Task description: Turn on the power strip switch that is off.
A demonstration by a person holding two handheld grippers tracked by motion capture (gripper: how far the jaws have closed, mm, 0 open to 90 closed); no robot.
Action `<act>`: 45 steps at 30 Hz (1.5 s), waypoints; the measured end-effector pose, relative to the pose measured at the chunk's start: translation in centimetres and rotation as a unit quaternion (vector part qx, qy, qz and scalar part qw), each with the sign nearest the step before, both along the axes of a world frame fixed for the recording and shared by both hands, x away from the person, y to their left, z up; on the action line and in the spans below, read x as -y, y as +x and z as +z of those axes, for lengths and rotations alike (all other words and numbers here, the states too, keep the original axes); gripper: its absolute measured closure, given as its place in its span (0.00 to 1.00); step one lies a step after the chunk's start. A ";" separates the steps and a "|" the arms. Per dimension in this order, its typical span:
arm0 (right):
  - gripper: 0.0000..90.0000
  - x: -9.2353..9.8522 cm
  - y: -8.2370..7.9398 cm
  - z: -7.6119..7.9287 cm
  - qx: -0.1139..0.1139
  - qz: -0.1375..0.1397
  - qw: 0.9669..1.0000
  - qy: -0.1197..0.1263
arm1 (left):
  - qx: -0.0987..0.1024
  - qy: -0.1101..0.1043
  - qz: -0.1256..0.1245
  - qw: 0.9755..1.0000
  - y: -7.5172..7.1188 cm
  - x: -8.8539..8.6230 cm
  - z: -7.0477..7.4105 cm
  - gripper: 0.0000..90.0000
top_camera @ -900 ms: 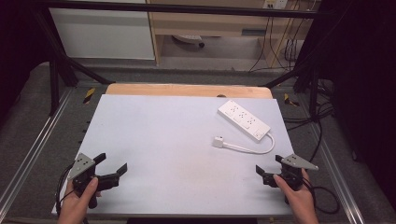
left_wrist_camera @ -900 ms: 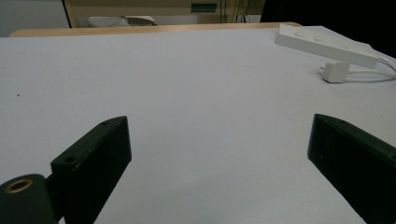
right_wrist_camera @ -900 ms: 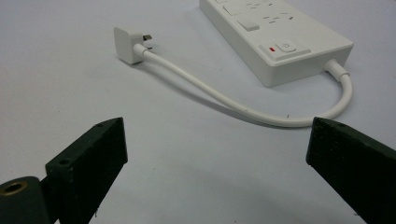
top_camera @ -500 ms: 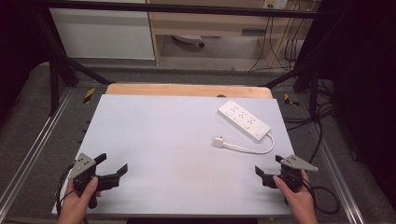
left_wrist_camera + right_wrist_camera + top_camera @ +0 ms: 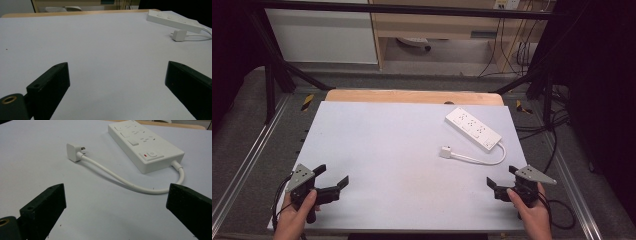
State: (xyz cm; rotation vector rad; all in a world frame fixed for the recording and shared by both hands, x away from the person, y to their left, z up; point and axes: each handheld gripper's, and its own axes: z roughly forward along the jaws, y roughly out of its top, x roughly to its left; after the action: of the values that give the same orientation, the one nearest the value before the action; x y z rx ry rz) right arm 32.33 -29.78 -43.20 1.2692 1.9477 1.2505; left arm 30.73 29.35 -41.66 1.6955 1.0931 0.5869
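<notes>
Pale grey flat tabletop [image 5: 402,150] is seen carrying one item set, well ahead of both sets of jaws.

White rigid plastic power strip [image 5: 143,143] lies flat, ahead of the right jaws and slightly to their right; far ahead and to the right of the left jaws. Judged light, stiff, smooth-sided, so slip is likely if pinched on the glossy top. Best taken across the narrow width, on the long side walls.

Short white rubbery cable [image 5: 125,181] loops from the strip's switch end, just ahead of the right jaws. Judged floppy; not a good hold.

Small white squarish plug [image 5: 74,152] rests on the tabletop ahead-left of the right jaws. Judged hard and light; its flat sides could be gripped.

Left gripper [image 5: 332,181]: jaws wide apart, nothing held. Right gripper [image 5: 500,182]: jaws wide apart, nothing held.
</notes>
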 end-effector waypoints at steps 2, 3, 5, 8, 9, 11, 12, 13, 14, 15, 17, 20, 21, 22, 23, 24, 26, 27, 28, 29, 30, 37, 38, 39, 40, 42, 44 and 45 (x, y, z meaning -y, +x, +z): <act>0.04 -0.1 -0.1 0.2 0.001 0.003 1.000 0.001 | -0.001 0.000 0.000 1.000 0.0 0.0 0.0 0.07; 0.03 -0.2 -0.1 0.4 0.001 0.004 1.000 0.004 | -0.002 0.001 0.000 1.000 0.0 0.1 0.0 0.07; 0.03 -0.2 -0.1 0.5 0.001 0.005 1.000 0.008 | -0.002 0.001 0.000 1.000 0.0 0.1 0.0 0.07; 0.03 -0.4 -0.3 0.9 0.004 0.007 1.000 0.021 | -0.004 0.000 -0.002 1.000 0.2 0.2 -0.1 0.07; 0.03 -0.5 -0.4 1.2 0.008 0.007 1.000 0.023 | -0.002 -0.013 -0.008 1.000 0.5 0.1 0.1 0.07; 0.03 -0.7 -0.5 1.4 0.012 0.008 1.000 0.026 | 0.004 -0.016 -0.008 1.000 0.9 0.1 0.3 0.07; 0.03 -0.8 -0.6 1.5 0.013 0.008 1.000 0.026 | 0.004 -0.016 -0.008 1.000 0.9 0.1 0.3 0.07; 0.03 -0.9 -0.6 1.7 0.014 0.008 1.000 0.027 | 0.008 -0.005 -0.010 1.000 1.3 0.2 0.3 0.07; 0.03 -1.0 -0.6 1.8 0.015 0.009 0.999 0.029 | 0.008 -0.005 -0.010 1.000 1.3 0.2 0.3 0.07; 0.03 -1.0 -0.6 1.9 0.016 0.009 0.999 0.030 | 0.008 -0.003 -0.012 1.000 1.5 0.2 0.3 0.07; 0.03 -1.1 -0.6 2.1 0.016 0.008 0.999 0.029 | 0.006 -0.002 -0.014 1.000 1.7 0.1 0.1 0.07; 0.03 -1.4 -0.5 2.6 0.020 0.010 1.000 0.021 | 0.005 0.002 -0.012 1.000 2.0 -0.1 -0.2 0.07; 0.03 -1.4 -0.4 2.7 0.021 0.009 1.000 0.021 | 0.003 0.001 -0.012 1.000 2.1 -0.3 -0.2 0.07; 0.03 -1.5 -0.3 2.8 0.021 0.009 0.999 0.023 | 0.002 -0.002 -0.008 1.000 2.1 -0.4 -0.3 0.07; 0.03 -1.5 -0.3 2.8 0.021 0.009 0.999 0.023 | 0.002 -0.002 -0.008 1.000 2.1 -0.4 -0.3 0.07; 0.03 -1.6 -0.2 2.9 0.020 0.011 0.999 0.024 | 0.003 -0.002 -0.007 1.000 2.1 -0.4 -0.3 0.07; 0.03 -1.7 -0.1 3.1 0.023 0.012 0.999 0.019 | 0.002 0.001 -0.008 1.000 2.1 -0.4 -0.4 0.07; 0.04 -1.7 0.2 3.2 0.023 0.014 0.999 0.019 | -0.002 0.003 -0.009 1.000 2.1 -0.2 -0.5 0.07; 0.05 -1.7 0.3 3.3 0.023 0.014 0.999 0.021 | -0.003 0.004 -0.010 1.000 2.1 -0.2 -0.6 0.07; 0.05 -1.7 0.3 3.3 0.023 0.014 0.999 0.021 | -0.003 0.004 -0.010 1.000 2.1 -0.2 -0.6 0.07; 0.05 -1.7 0.4 3.3 0.024 0.014 0.999 0.022 | -0.004 0.009 -0.012 1.000 2.1 -0.1 -0.6 0.07; 0.05 -1.9 1.1 3.7 0.015 0.020 1.000 0.013 | -0.001 0.007 -0.013 1.000 2.0 -0.2 -0.6 0.07; 0.05 -2.0 1.3 3.8 0.013 0.024 1.000 0.011 | 0.001 0.006 -0.014 1.000 2.1 -0.2 -0.5 0.07; 0.05 -2.0 1.4 3.9 0.014 0.026 1.000 0.011 | 0.004 0.005 -0.015 1.000 2.2 -0.2 -0.4 0.07; 0.05 -2.0 1.5 3.9 0.012 0.026 0.999 0.014 | 0.004 0.005 -0.015 1.000 2.2 -0.2 -0.4 0.07; 0.05 -1.9 1.8 4.0 0.008 0.024 1.000 0.017 | 0.007 0.009 -0.019 1.000 2.2 -0.1 -0.3 0.07; 0.05 -1.9 2.0 4.2 0.007 0.023 1.000 0.017 | 0.007 0.007 -0.020 1.000 2.2 -0.1 -0.3 0.07; 0.05 -1.9 2.0 4.4 0.006 0.025 1.000 0.017 | 0.006 0.007 -0.020 1.000 2.2 -0.1 -0.3 0.07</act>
State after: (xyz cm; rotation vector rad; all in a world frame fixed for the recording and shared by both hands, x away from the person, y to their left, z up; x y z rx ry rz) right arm 34.35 -27.92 -38.85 1.2347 1.9676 1.3183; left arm 32.92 29.42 -42.00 1.7192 1.0464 0.5806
